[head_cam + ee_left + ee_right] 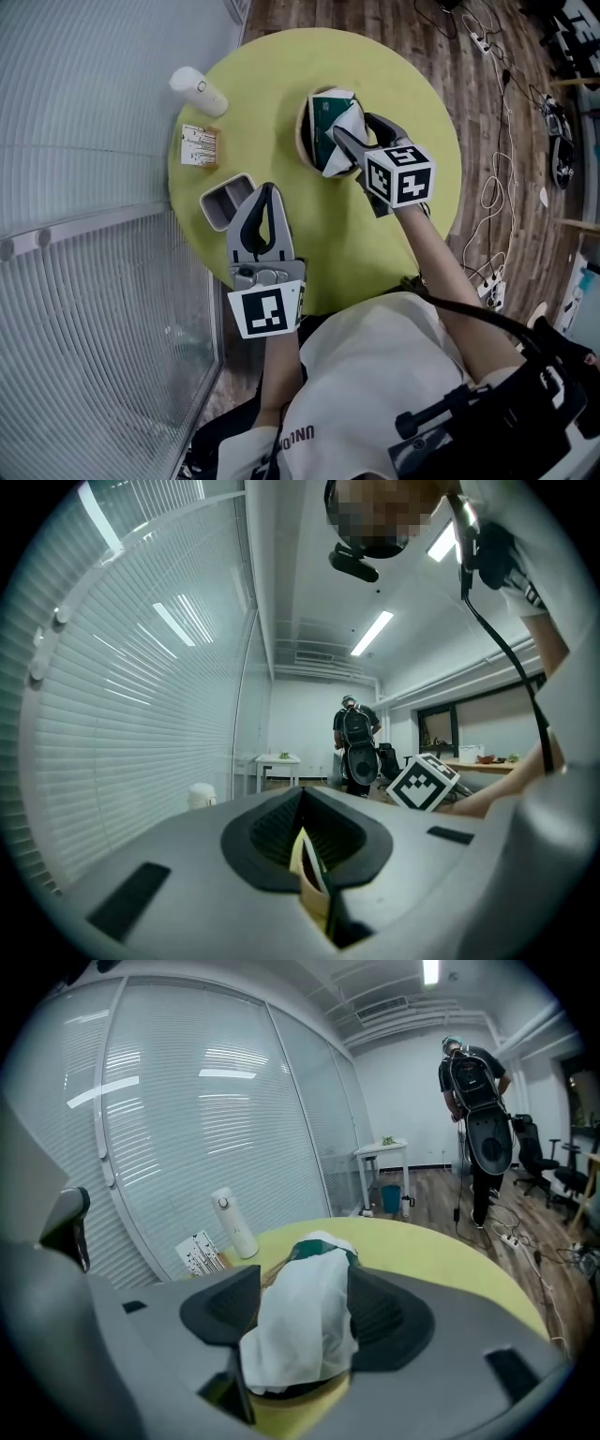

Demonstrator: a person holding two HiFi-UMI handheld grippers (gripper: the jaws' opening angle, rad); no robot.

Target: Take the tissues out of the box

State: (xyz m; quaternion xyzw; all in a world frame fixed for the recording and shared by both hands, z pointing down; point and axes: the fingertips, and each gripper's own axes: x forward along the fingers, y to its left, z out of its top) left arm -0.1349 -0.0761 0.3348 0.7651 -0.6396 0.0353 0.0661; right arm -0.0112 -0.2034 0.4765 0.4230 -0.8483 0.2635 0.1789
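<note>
Tissue (305,1326): one, between parted jaws of right gripper (302,1290) | box (323,117): one | left gripper (302,801): jaws together

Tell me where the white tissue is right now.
In the head view the white tissue sticks out of the green box near the yellow table's middle, between the open fingers of the right gripper.
</note>
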